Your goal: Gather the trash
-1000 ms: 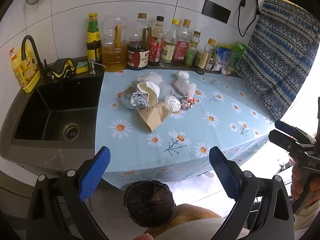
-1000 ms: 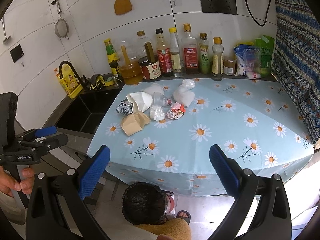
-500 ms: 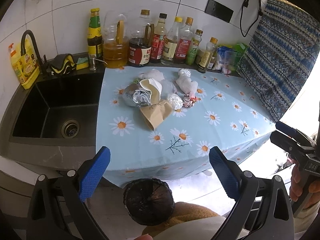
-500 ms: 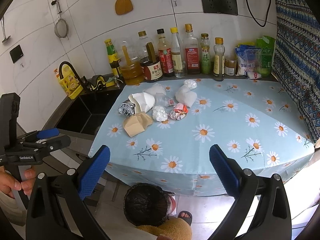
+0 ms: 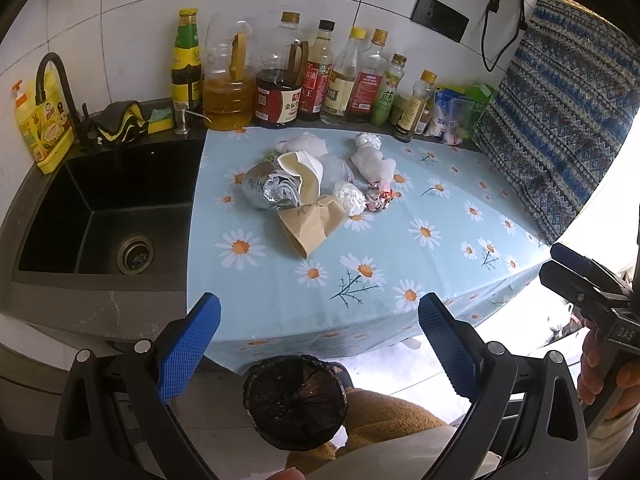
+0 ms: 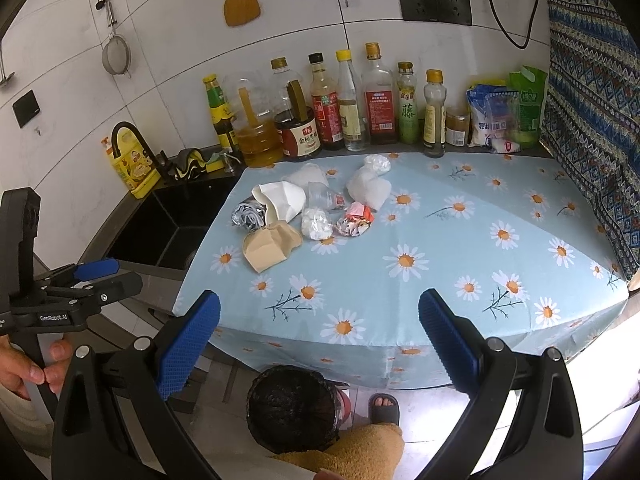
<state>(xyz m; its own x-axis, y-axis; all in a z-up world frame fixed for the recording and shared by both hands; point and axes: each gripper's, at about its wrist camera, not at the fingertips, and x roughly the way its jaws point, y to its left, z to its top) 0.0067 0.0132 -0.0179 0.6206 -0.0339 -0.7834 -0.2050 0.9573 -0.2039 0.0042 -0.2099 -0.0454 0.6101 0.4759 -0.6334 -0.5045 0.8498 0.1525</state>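
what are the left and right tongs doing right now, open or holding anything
Left tongs: open, holding nothing, short of the table.
Right tongs: open, holding nothing, short of the table.

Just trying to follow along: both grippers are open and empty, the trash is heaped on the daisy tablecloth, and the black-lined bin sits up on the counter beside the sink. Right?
Nearly. The bin is not on the counter; it stands on the floor below the table's front edge, as the right wrist view shows. The rest holds: the left gripper and right gripper are open and empty, and the trash lies heaped on the daisy tablecloth.
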